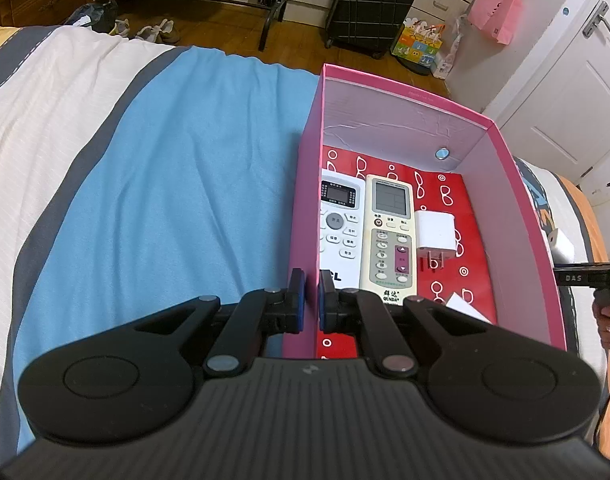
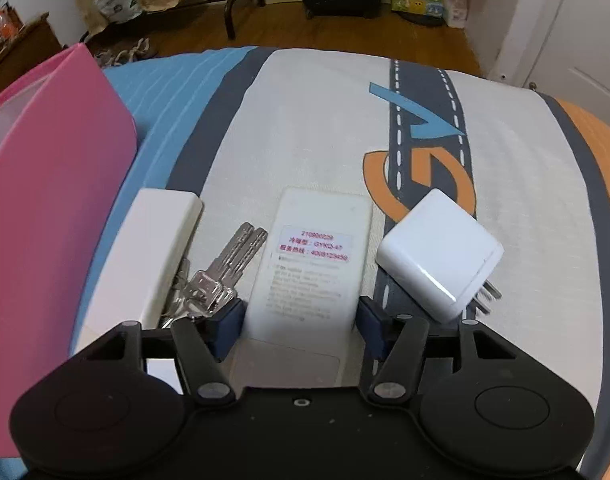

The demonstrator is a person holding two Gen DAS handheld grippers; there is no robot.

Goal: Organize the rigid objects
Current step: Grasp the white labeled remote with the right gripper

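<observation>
A: Item one, your left gripper (image 1: 311, 298)?
B: Clamped on the wall of the pink box (image 1: 401, 98), likely to steady it. Inside: a white remote (image 1: 341, 224), a cream remote (image 1: 391, 236) marked QUNDA, a plug (image 1: 435, 232).

A: Item two, your right gripper (image 2: 301, 326)?
B: Jaws apart astride a face-down remote (image 2: 313, 264) on the bed (image 2: 305, 120), not yet closed; label reads GYKQ-47. Beside it: keys (image 2: 221, 272), a white block (image 2: 153, 248), a charger (image 2: 437, 256). All await boxing.
</observation>
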